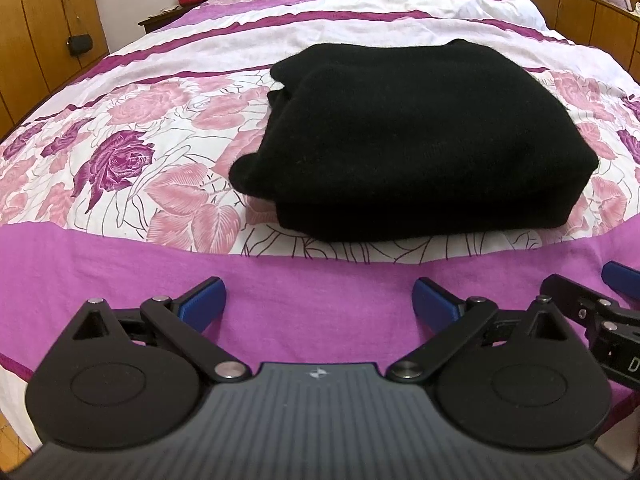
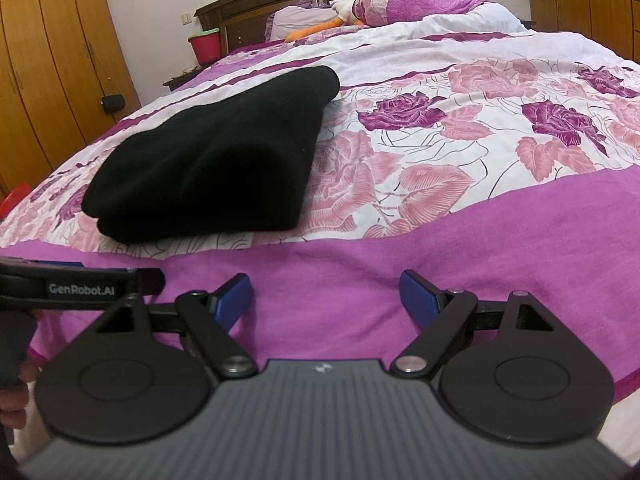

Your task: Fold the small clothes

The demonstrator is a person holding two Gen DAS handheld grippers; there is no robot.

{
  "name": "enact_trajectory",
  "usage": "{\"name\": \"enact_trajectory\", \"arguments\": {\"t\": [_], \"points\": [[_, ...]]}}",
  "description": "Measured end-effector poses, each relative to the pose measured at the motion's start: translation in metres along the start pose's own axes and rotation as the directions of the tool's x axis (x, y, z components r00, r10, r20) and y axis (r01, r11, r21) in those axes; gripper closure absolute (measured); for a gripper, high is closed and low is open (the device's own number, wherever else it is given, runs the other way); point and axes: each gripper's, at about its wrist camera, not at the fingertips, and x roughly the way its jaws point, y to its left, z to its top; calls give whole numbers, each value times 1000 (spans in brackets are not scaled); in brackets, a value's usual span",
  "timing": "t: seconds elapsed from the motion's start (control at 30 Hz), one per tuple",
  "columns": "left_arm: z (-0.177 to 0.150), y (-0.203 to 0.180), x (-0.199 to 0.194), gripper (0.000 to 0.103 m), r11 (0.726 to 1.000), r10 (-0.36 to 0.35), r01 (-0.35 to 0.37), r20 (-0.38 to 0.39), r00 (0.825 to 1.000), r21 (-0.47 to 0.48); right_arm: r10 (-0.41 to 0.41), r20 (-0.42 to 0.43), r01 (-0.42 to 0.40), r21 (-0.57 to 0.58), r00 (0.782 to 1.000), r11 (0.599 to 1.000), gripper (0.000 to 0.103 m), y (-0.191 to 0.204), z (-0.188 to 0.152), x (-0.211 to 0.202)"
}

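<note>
A black knitted garment [image 1: 420, 140] lies folded into a thick rectangle on the flowered bedspread [image 1: 120, 152]; the right wrist view has the same garment [image 2: 216, 160] at the left. My left gripper [image 1: 320, 304] hovers over the plain purple band near the bed's front edge, short of the garment, jaws wide apart and holding nothing. My right gripper [image 2: 326, 296] stands open beside it over the same band, also holding nothing. The right gripper's arm shows at the right edge of the left wrist view [image 1: 600, 308].
A purple band of the bedspread [image 2: 520, 248] runs along the near edge. Pillows [image 2: 400, 4] and an orange soft toy [image 2: 316, 30] lie at the headboard. Wooden wardrobes [image 2: 48, 60] stand at the left, a red bin [image 2: 206, 44] by the bed.
</note>
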Motion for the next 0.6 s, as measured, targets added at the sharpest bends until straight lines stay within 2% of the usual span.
{"name": "enact_trajectory", "arguments": {"t": [0.6], "points": [[1, 0, 1, 1, 1000, -3, 4, -8, 1000, 5, 0, 1, 0, 0, 1000, 1000, 19, 0, 0, 0]]}}
